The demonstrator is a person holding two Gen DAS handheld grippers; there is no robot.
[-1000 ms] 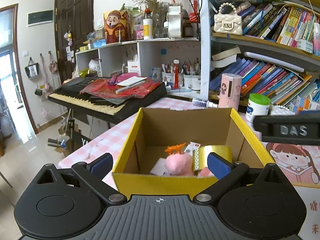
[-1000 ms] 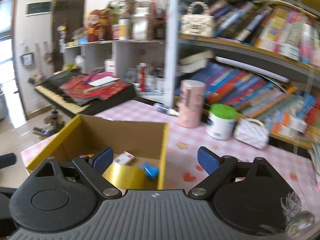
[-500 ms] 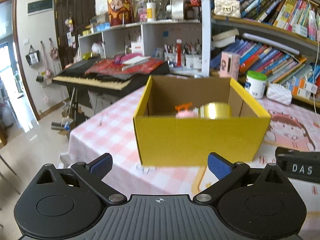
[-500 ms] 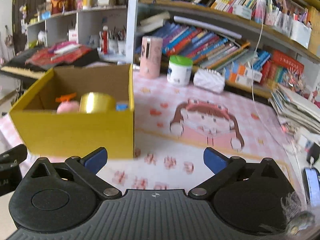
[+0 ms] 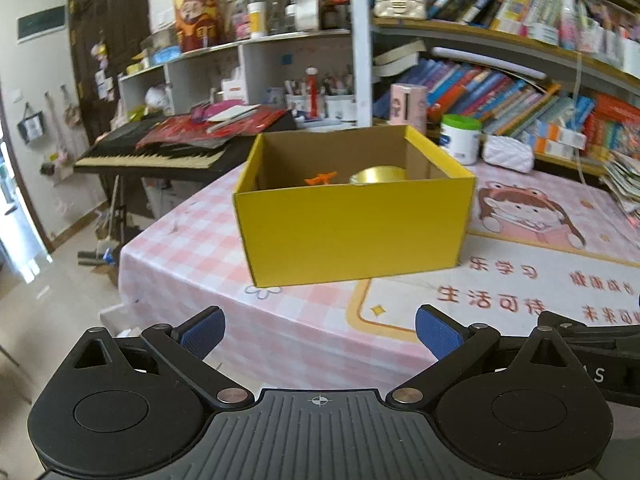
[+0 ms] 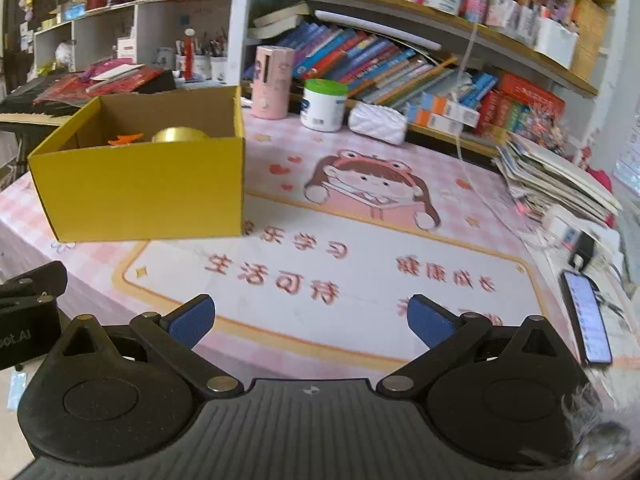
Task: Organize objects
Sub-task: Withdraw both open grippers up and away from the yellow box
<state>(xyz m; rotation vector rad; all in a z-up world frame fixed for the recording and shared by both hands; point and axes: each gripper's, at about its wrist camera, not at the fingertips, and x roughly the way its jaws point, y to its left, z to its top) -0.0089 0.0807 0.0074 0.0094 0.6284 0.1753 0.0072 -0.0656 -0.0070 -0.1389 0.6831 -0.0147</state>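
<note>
A yellow cardboard box (image 5: 352,232) (image 6: 140,192) stands open on the pink checked table, near its left end. Over its front wall show the top of a gold tape roll (image 5: 378,174) (image 6: 178,134) and an orange piece (image 5: 320,178) (image 6: 126,138) of a toy; anything else inside is hidden. My left gripper (image 5: 320,330) hangs open off the table's near edge, well short of the box, with nothing between its fingers. My right gripper (image 6: 308,318) is open and empty too, above the near part of the white and pink desk mat (image 6: 360,264), to the right of the box.
At the back stand a pink cylinder (image 6: 274,80), a white jar with a green lid (image 6: 323,104) and a white quilted pouch (image 6: 378,122) before full bookshelves. A paper stack (image 6: 556,180) and a phone (image 6: 586,316) lie at the right. A keyboard (image 5: 160,152) stands left of the table.
Both grippers have pulled back and down from over the box; it now sits farther off and is seen from the front. The right gripper's jaws stand slightly wider than a second ago.
</note>
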